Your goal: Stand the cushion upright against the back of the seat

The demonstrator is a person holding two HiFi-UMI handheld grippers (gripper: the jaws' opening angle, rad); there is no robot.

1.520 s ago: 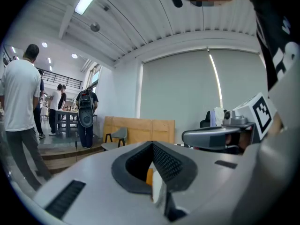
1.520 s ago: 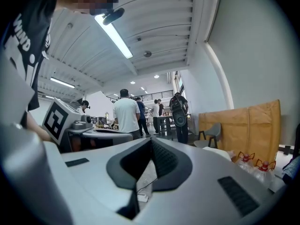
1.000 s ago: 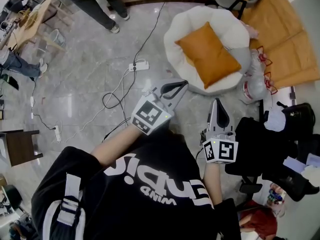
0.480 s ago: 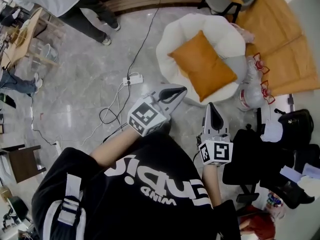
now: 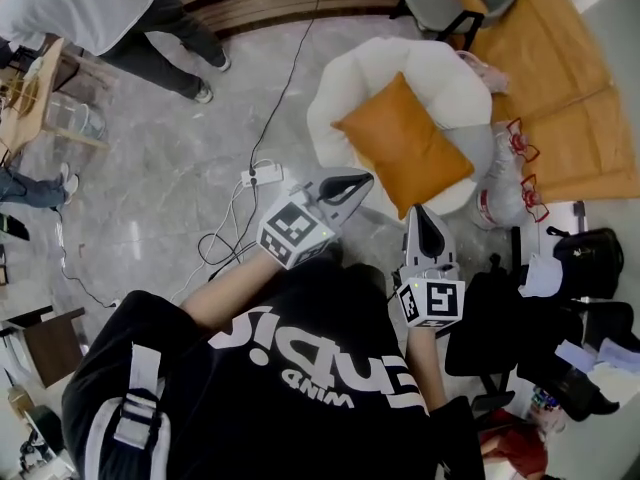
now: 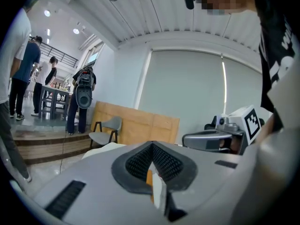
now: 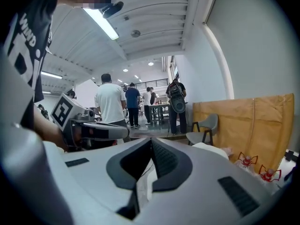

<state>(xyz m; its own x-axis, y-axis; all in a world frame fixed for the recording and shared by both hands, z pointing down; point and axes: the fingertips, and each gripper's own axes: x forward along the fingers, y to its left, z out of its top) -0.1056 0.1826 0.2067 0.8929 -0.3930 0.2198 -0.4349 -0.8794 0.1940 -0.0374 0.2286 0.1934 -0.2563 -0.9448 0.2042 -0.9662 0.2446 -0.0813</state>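
An orange cushion [image 5: 403,145] lies flat and slantwise on the seat of a round white armchair [image 5: 345,88] in the head view. My left gripper [image 5: 352,180] is shut and empty, its tip just short of the chair's near rim. To its right my right gripper [image 5: 421,215] is shut and empty too, pointing at the cushion's near corner without touching it. In the left gripper view a sliver of orange cushion [image 6: 149,177] shows through the shut jaws. The right gripper view shows the white armchair [image 7: 213,150] beyond its shut jaws.
A power strip [image 5: 260,174] and loose cables [image 5: 225,238] lie on the marble floor to the left. A grey chair [image 5: 440,0] and tan boards [image 5: 560,78] stand behind the armchair. White bags [image 5: 505,193] and black gear [image 5: 530,318] crowd the right. People [image 5: 90,13] stand at upper left.
Both grippers have come closer to the armchair, which now sits lower and nearer in the head view. Their jaws stayed shut throughout.
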